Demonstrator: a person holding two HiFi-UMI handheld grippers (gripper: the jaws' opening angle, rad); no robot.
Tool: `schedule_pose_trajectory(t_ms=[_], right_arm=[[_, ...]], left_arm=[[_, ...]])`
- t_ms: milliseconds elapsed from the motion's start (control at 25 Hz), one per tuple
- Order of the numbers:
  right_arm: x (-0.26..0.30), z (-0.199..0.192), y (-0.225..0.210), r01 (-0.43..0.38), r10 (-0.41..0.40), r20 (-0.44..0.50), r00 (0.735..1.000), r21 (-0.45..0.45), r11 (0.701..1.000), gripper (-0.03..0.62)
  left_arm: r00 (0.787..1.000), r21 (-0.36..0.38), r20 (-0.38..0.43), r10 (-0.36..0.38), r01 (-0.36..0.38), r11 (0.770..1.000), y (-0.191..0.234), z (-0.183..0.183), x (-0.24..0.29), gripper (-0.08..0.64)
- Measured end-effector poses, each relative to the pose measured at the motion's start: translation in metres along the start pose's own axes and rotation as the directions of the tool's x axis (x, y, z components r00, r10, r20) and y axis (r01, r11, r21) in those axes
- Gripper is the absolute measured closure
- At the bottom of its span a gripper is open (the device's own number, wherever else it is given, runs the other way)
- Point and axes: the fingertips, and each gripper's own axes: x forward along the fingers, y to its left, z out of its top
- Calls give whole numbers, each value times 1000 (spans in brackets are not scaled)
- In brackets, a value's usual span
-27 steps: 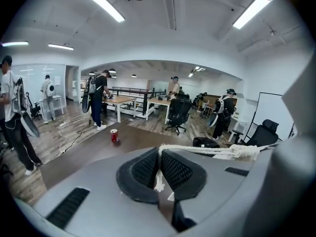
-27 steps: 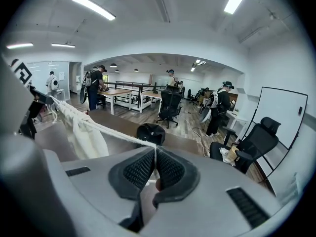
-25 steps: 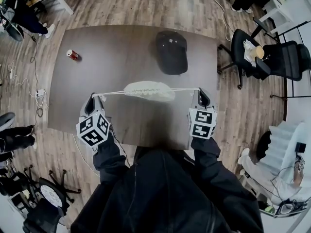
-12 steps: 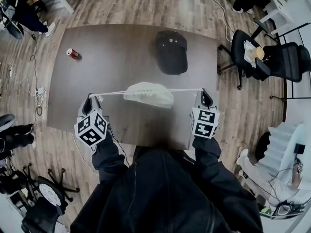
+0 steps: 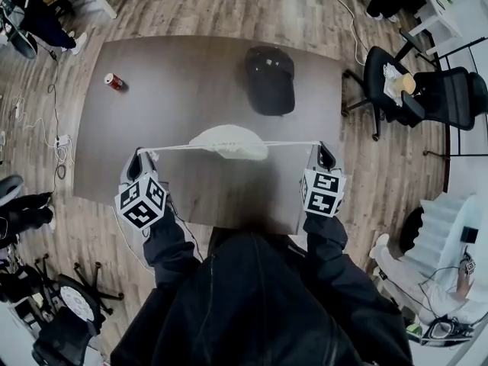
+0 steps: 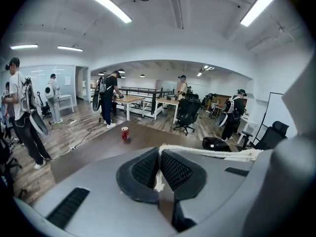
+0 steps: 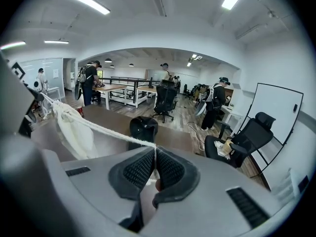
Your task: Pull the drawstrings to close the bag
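**Drawstring bag: cords taut, mouth gathering**

The person is holding the cream bag slung in the air above the near part of the dark table, about midway between the two tools. The left gripper is pinching the end of the left drawstring, jaws pressed together on the cord. The right gripper is clamping the right drawstring the same way — no gap is showing between either pair of pads. Both cords are running nearly straight and level.

My judgement on doing this step well: the hands should be drawing apart evenly along one line and keeping the bag centred, so the mouth is cinching without a cord sliding out of the pads.

The bag's long axis is lying along the cords, left to right. Its gathered mouth is sitting at the cord line and the body is hanging below.
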Motion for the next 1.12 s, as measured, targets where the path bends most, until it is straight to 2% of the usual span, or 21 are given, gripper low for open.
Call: schedule_pose_trajectory(t_ms=[200, 320, 400, 560, 720, 920, 1120], right_arm=[[-8, -3, 0, -31, 31, 2, 1000, -17, 999, 565], [-17, 3, 3, -46, 47, 20, 999, -67, 997, 565], [-17, 3, 5, -54, 56, 18, 998, -70, 996, 565], [-8, -2, 9, -82, 81, -14, 997, -66, 994, 565], [14, -9, 28, -120, 115, -61, 992, -87, 989, 565], [37, -15, 63, -185, 170, -114, 979, -137, 973, 565], [57, -32, 108, -293, 265, -177, 948, -156, 943, 565]], left_arm=[[999, 14, 4, -32, 32, 999, -1, -3, -11, 526], [998, 57, 2, -64, 64, 996, 0, -2, -22, 526], [998, 77, -8, -68, 69, 995, 0, -6, -25, 526], [994, 98, -42, -100, 103, 990, -11, -17, -22, 526], [985, 131, -84, -148, 158, 979, -28, -34, 4, 526], [961, 137, -180, -209, 235, 962, -55, -70, 41, 526], [921, 142, -281, -270, 318, 937, -82, -106, 73, 526]])
